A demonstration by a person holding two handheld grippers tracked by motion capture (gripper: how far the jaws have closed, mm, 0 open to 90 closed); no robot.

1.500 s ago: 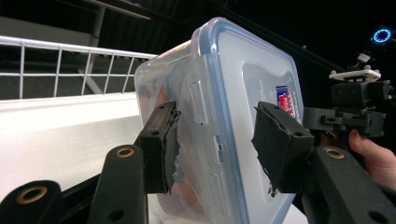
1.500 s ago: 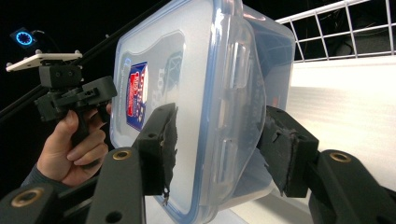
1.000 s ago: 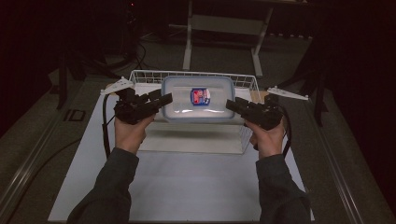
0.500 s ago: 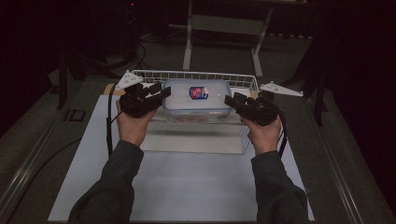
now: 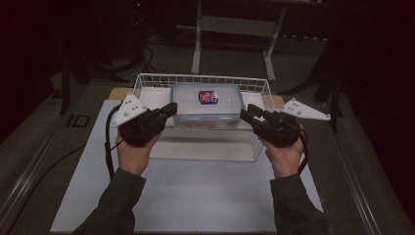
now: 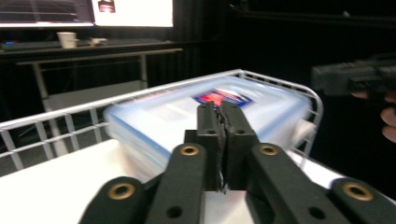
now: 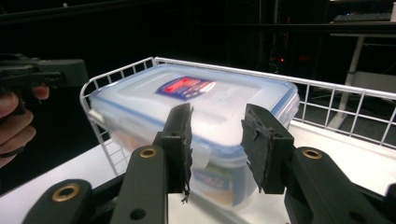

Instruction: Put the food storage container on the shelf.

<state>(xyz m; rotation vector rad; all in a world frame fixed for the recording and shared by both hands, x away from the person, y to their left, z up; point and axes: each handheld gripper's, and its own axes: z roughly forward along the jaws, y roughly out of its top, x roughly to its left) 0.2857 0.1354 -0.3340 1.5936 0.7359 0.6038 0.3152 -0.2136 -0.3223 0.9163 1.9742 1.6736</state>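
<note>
Now the left gripper's (image 6: 219, 116) fingers have just clenched together on nothing, while the right gripper's (image 7: 217, 135) fingers, released, have been narrowing, beside the lidded plastic box (image 5: 207, 104) in the wire basket (image 5: 147, 78) at frame centre. Compared with earlier, both hands have pulled off the box, suggesting it is delivered.

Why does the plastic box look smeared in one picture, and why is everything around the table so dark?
Left gripper view: the plastic box is streaked with motion blur, while the shut left tongs stay sharp. Right gripper view: box crisper. High view: light falls on the white table; the room behind is nearly black.
</note>
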